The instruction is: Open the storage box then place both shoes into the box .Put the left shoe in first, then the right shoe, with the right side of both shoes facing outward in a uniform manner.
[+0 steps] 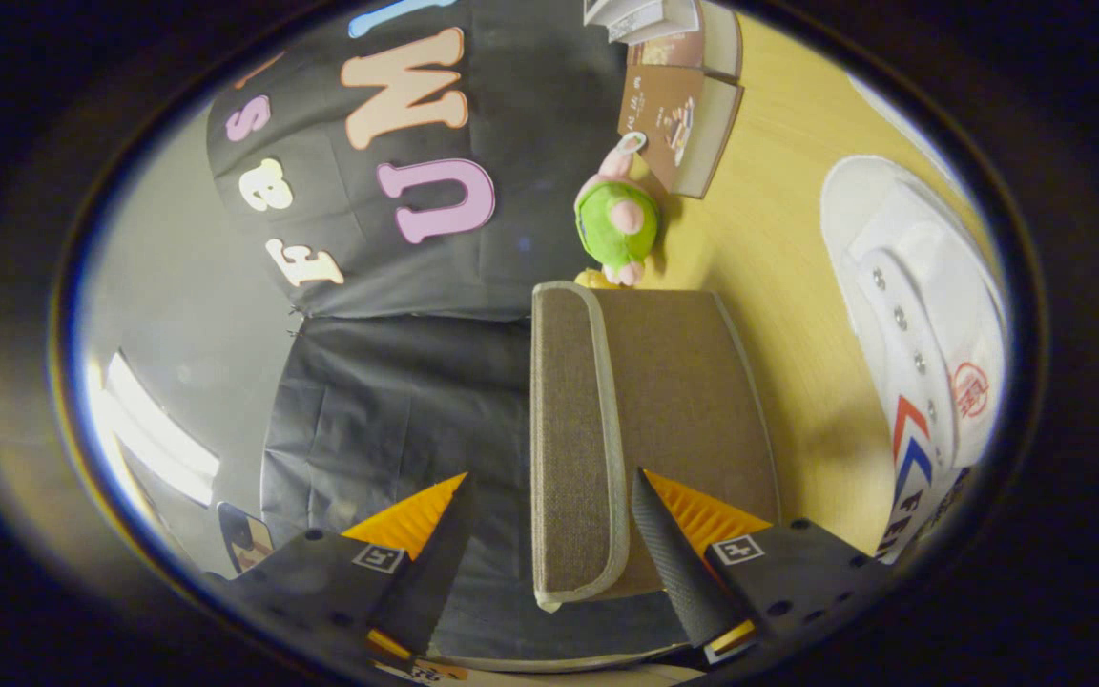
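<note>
A brown fabric storage box (688, 401) with pale piping stands on the wooden table (778, 219), seen with the view rolled sideways. Its lid (570, 429) lies flat against the box's top. My gripper (549, 477) is open and straddles the lid's near rim. One finger (430, 544) stays apart from the lid on its outer side. The other finger (673, 553) lies against the box wall under the rim. A white canvas shoe (926, 334) with metal eyelets and red and blue chevrons lies on the table beside the box, beyond that second finger.
A green and pink plush toy (618, 224) sits right behind the box. Stacked books (683, 105) lie further back on the table. The black cloth wall (387, 401) hangs behind the box's lid side.
</note>
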Action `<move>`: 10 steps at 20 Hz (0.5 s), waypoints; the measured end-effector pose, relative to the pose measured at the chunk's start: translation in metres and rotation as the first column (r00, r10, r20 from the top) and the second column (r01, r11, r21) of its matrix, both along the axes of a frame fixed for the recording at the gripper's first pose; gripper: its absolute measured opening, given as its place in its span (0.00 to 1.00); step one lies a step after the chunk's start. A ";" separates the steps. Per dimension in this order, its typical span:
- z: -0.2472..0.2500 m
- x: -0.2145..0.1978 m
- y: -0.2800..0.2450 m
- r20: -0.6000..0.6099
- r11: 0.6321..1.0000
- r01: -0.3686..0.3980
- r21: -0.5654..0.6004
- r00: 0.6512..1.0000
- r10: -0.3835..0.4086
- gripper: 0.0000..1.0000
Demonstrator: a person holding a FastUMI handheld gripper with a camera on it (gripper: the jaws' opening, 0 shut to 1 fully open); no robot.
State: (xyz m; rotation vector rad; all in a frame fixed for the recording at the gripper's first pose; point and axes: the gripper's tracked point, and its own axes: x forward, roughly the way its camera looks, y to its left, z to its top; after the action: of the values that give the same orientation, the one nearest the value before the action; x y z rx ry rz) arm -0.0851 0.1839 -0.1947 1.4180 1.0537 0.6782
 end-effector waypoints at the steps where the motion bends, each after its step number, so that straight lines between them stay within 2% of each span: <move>1: -0.005 -0.002 0.002 -0.008 1.000 -0.010 -0.011 1.000 0.010 1.00; 4: -0.005 -0.001 0.005 -0.025 1.000 -0.026 -0.005 0.999 0.026 1.00; 7: 0.013 0.006 0.000 -0.045 0.998 -0.013 0.065 0.999 0.016 1.00; 10: 0.017 0.008 -0.005 -0.037 0.999 -0.011 0.050 0.999 0.013 1.00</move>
State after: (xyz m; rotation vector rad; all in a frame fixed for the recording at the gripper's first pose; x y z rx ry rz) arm -0.0775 0.1790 -0.1781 1.4732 1.0819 0.6928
